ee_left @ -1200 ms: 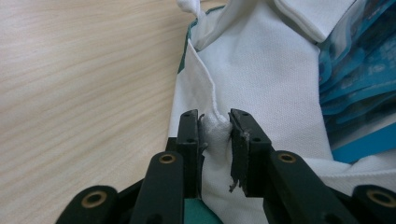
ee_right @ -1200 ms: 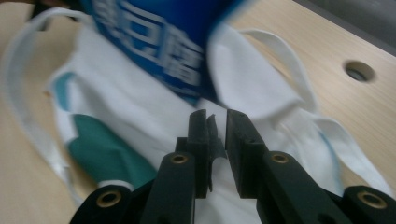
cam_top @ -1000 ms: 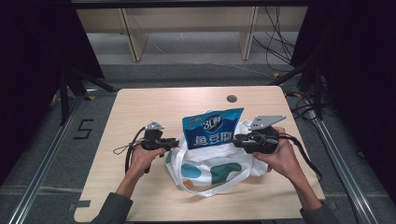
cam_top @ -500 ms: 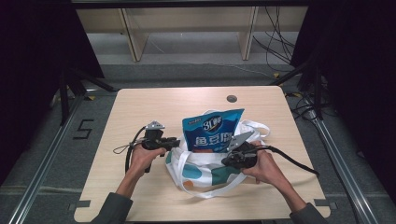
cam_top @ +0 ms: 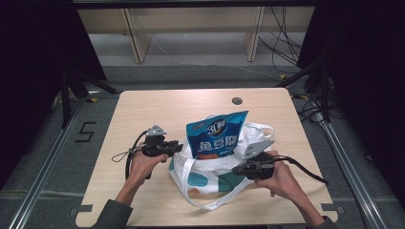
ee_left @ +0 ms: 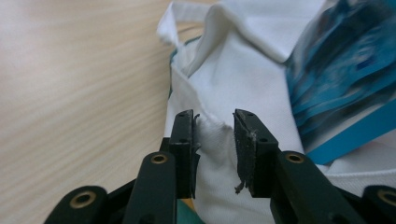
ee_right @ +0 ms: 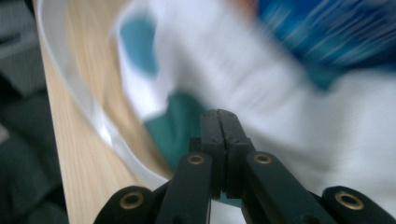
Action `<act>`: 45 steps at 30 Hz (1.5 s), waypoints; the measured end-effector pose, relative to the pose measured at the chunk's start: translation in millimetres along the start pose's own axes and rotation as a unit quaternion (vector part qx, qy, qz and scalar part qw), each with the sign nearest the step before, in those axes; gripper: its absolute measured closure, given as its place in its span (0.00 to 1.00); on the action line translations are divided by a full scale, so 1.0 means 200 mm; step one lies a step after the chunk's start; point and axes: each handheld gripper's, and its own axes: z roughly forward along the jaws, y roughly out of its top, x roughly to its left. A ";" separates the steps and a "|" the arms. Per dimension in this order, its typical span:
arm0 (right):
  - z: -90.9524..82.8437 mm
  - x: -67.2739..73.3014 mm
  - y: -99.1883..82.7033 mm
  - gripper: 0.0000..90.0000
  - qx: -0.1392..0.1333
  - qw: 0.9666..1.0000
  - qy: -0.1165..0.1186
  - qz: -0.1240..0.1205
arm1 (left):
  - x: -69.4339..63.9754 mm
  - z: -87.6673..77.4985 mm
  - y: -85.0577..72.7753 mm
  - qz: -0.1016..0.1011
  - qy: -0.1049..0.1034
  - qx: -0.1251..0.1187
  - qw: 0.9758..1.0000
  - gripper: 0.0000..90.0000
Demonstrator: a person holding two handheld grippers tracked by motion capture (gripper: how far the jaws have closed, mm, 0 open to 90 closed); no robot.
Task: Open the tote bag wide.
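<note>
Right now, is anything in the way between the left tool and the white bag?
Nothing visible is. In the left gripper view, the left tool stands open with the white tote bag's cloth already bunched between its two jaws. The blue snack packet sits farther off, inside the bag.

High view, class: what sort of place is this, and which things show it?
Probably a lab recording station, not a home: a bare wooden table inside a dark metal frame, cables trailing across the grey floor, and a person's hand-held left gripper and right gripper.

Light wooden table (cam_top: 143, 109), white tote bag (cam_top: 210, 174) with teal patches lying on it
</note>
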 end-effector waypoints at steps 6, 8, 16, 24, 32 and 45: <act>-0.14 -0.09 0.05 1.00 -0.069 0.994 -0.084 0.033 | -0.14 -0.14 0.02 0.011 -0.006 -0.024 1.000 0.80; -0.11 -0.12 0.06 0.99 -0.068 0.992 -0.102 0.037 | -0.18 -0.16 0.00 0.008 -0.019 -0.026 0.999 0.80; 0.03 -0.20 0.07 0.97 -0.053 0.990 -0.117 0.056 | -0.31 -0.05 -0.18 0.072 -0.044 0.051 0.995 0.84; 0.17 -0.18 -0.04 1.00 0.037 0.992 -0.095 0.076 | -0.31 0.04 -0.32 0.074 -0.031 0.096 0.992 0.93; 0.29 -0.13 -0.08 1.00 0.061 0.994 -0.061 0.069 | -0.31 0.01 -0.33 0.062 -0.047 0.085 0.993 0.93; -0.08 -0.11 -0.16 0.84 -0.105 0.985 -0.096 0.099 | -0.31 -0.12 -0.33 0.047 -0.050 0.044 0.997 0.89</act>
